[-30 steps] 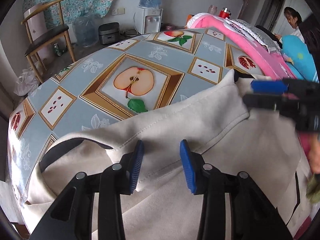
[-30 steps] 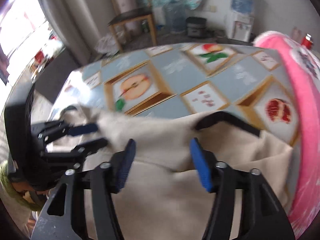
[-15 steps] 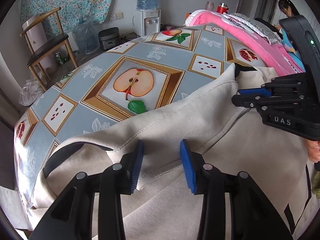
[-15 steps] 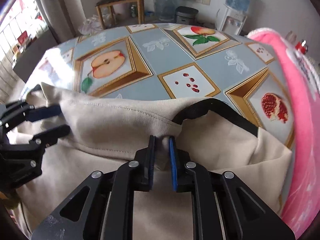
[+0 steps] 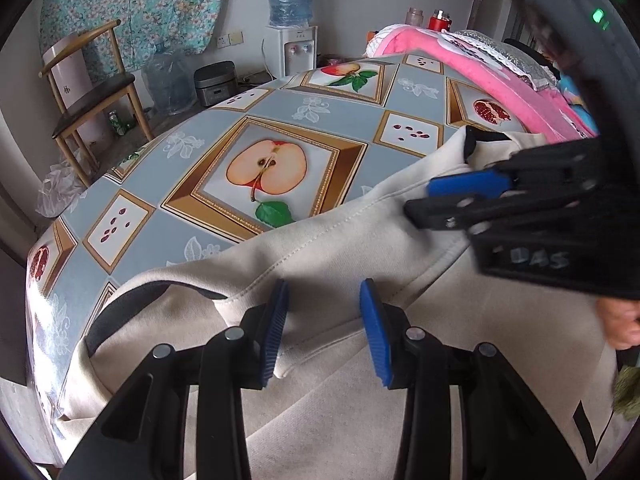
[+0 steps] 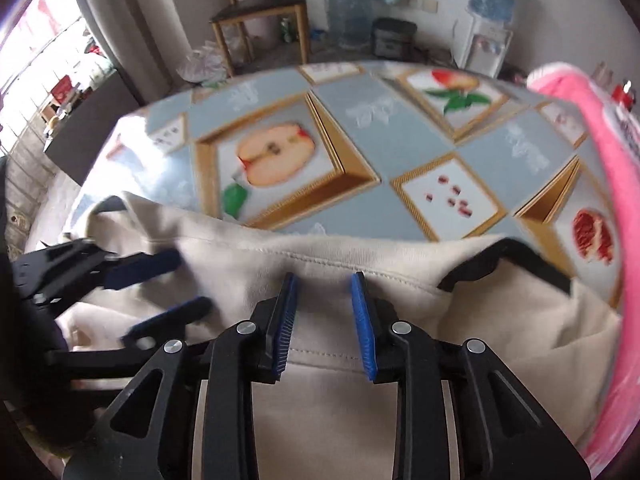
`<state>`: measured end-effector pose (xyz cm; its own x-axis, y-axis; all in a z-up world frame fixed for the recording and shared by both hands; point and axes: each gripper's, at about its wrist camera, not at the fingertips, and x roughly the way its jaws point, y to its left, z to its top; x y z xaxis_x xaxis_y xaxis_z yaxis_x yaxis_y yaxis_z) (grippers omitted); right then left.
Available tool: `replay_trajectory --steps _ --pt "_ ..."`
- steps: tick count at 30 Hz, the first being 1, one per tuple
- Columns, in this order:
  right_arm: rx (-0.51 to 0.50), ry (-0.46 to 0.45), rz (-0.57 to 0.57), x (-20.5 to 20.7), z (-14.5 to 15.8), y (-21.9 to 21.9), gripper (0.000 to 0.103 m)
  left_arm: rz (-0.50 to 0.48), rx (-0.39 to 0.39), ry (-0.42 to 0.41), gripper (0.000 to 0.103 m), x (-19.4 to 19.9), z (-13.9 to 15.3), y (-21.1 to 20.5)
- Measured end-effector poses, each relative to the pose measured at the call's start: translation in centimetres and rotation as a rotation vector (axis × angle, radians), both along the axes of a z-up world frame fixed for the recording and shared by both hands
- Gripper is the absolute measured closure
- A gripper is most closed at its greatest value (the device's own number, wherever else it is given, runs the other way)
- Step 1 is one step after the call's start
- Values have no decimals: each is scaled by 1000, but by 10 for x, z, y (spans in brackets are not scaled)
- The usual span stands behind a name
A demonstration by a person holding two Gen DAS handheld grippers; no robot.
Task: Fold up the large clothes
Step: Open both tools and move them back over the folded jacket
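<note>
A large beige garment with black trim [image 5: 328,256] lies on the table, its folded top edge running across both views [image 6: 320,256]. My left gripper [image 5: 323,328] is open, its blue pads astride the garment's hem near the left black-trimmed opening. My right gripper [image 6: 324,320] is open over the hem, just left of the other black-trimmed opening [image 6: 504,256]. Each gripper shows in the other's view: the right one [image 5: 460,196] at right, the left one [image 6: 160,288] at left, both with fingers apart.
The table wears a blue-grey oilcloth with fruit pictures [image 5: 264,168]. A pink blanket pile [image 5: 472,60] lies along the table's right side [image 6: 616,184]. A wooden chair [image 5: 88,92], water bottles and a dispenser [image 5: 292,48] stand beyond the far edge.
My right gripper was shut on the garment's hem half a second ago and is now open, shifted left along the hem. My left gripper has stayed open in place.
</note>
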<state>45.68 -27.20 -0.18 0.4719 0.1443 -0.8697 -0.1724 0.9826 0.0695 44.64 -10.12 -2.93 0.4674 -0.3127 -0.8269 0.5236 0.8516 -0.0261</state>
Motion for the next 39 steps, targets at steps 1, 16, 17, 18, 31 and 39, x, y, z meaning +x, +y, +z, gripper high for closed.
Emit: replay_trajectory --steps 1,16,17,18,31,39 --pt "-7 -10 1 -1 0 1 76 -1 -5 1 66 0 0 1" --pt "19 31 -113 -43 18 4 56 131 -24 30 65 -14 23 44" --pt "42 20 -124 -52 25 1 53 139 -46 29 65 -21 32 50" --pt "64 -3 -141 -67 37 -3 43 144 -54 22 65 -28 38 56" --pt "180 -13 -138 -277 31 6 13 210 -138 31 30 -237 69 152" --pt "179 15 -180 -367 0 16 13 342 -126 99 30 -343 35 195"
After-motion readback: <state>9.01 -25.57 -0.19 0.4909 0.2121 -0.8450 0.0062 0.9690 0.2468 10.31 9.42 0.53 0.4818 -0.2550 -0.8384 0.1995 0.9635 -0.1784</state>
